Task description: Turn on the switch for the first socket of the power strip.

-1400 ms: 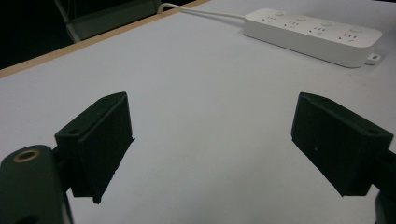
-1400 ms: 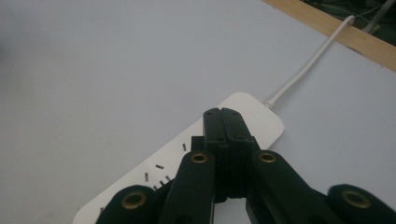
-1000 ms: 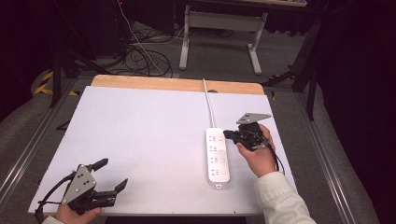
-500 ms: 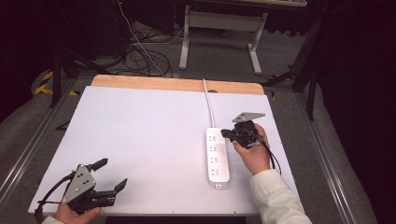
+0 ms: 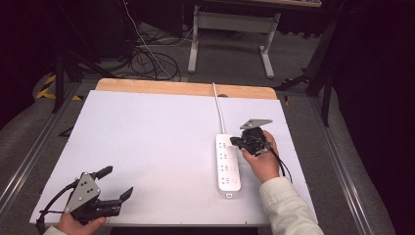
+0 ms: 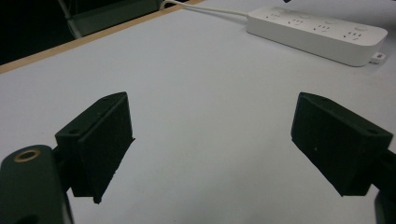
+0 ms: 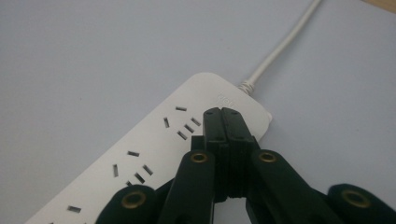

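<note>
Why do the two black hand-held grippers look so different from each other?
The left hand-held gripper has its jaws spread wide with nothing between them; the right hand-held gripper has its jaws pressed shut. The left one sits at the near left corner of the table, far from the white power strip; the right one is over the strip's cable end. Both are black, hand-held, with a grey plate on top.

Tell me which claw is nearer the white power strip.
Right. The right claw, jaws shut, hangs over the cord end of the white power strip. The left claw, jaws open, sits at the table's near-left corner, well apart from it.
</note>
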